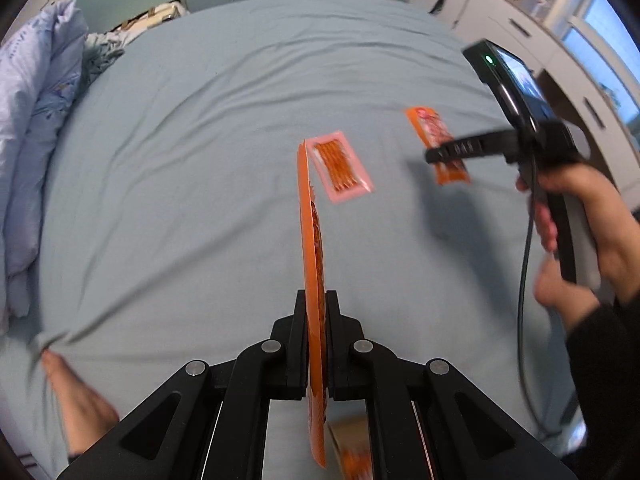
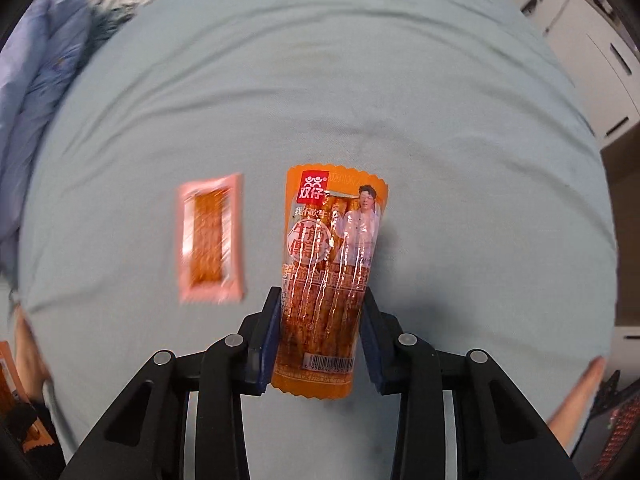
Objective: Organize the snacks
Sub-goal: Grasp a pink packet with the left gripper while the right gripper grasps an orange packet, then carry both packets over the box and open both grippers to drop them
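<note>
My left gripper (image 1: 318,300) is shut on an orange snack packet (image 1: 310,224), held edge-on above the light blue bed sheet (image 1: 180,160). My right gripper (image 2: 320,300) is shut on a second orange snack packet (image 2: 332,264) with a barcode, held flat above the sheet; from the left wrist view this packet (image 1: 434,132) hangs from the right gripper (image 1: 432,156) at the right. A pink snack packet (image 1: 342,166) lies flat on the sheet between them. It also shows in the right wrist view (image 2: 210,238), left of my right gripper.
A crumpled pale purple duvet (image 1: 36,120) lies along the bed's left side. White cabinets (image 1: 520,20) stand at the right. A bare foot (image 1: 76,396) rests on the sheet at bottom left. A brown carton with an orange packet (image 1: 352,452) shows under my left gripper.
</note>
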`<state>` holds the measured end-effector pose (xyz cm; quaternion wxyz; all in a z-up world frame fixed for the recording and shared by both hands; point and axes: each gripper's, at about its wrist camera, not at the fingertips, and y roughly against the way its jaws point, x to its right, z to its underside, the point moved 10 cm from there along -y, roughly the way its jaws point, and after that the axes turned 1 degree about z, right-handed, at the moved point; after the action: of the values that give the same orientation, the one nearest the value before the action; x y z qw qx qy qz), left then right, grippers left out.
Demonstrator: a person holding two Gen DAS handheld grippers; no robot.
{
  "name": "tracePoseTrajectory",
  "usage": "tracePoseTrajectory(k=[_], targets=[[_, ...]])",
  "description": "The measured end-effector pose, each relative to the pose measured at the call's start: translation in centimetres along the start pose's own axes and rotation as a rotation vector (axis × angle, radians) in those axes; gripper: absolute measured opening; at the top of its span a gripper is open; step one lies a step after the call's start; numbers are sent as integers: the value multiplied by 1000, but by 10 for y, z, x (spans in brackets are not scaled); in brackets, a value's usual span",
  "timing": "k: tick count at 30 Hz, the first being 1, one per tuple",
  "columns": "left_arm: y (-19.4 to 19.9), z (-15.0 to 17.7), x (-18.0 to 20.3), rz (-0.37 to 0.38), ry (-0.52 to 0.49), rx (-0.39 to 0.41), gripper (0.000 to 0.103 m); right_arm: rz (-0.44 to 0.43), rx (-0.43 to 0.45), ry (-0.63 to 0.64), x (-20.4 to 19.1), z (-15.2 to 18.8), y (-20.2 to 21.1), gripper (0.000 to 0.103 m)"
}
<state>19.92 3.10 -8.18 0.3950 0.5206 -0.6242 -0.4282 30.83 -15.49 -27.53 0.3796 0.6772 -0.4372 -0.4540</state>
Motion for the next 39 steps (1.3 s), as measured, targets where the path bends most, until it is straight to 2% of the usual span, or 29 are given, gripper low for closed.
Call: tracePoseTrajectory(k=[3, 6, 10, 15, 17, 18, 19, 20, 21, 22, 24, 25, 27, 31, 34, 39], targets=[[36, 40, 15, 2, -17, 22, 5, -71, 1, -3, -3, 24, 37, 34], [50, 89, 36, 95, 29, -14, 5, -96, 6, 50, -12, 54, 80, 34], [33, 143, 65, 179, 12, -104, 5, -193, 36, 111, -27, 91, 134, 34], [5, 178, 86, 191, -49, -206, 6, -268, 17, 180, -33, 144, 175, 34], [-2, 184, 90, 196, -45, -235, 6, -283, -15, 200, -34, 164, 182, 34], [-8, 186, 91, 196, -39, -244, 12, -292, -45, 216, -35, 176, 181, 34], [-11, 192, 93, 197, -35, -259, 27, -300, -73, 226, -34, 185, 179, 34], [-12, 193, 92, 199, -24, -273, 37, -306, -101, 234, -34, 186, 175, 34], [-13, 195, 89, 200, -4, -278, 56, -306, -139, 242, -32, 189, 173, 34], [-12, 193, 86, 201, 21, -270, 61, -300, -164, 251, -32, 188, 168, 34], [-8, 190, 80, 209, 41, -266, 66, -285, -208, 271, -34, 191, 159, 34], [-6, 190, 80, 214, 35, -278, 74, -277, -231, 278, -34, 192, 151, 34], [-2, 188, 76, 211, 3, -285, 76, -251, -293, 295, -34, 199, 136, 34], [2, 179, 66, 100, -88, -230, 78, -238, -391, 312, -33, 199, 112, 34], [-5, 171, 59, 56, -143, -220, 78, -261, -425, 310, -37, 197, 108, 37], [-5, 147, 32, 5, -146, -183, 79, -237, -405, 211, -26, 169, 101, 71]])
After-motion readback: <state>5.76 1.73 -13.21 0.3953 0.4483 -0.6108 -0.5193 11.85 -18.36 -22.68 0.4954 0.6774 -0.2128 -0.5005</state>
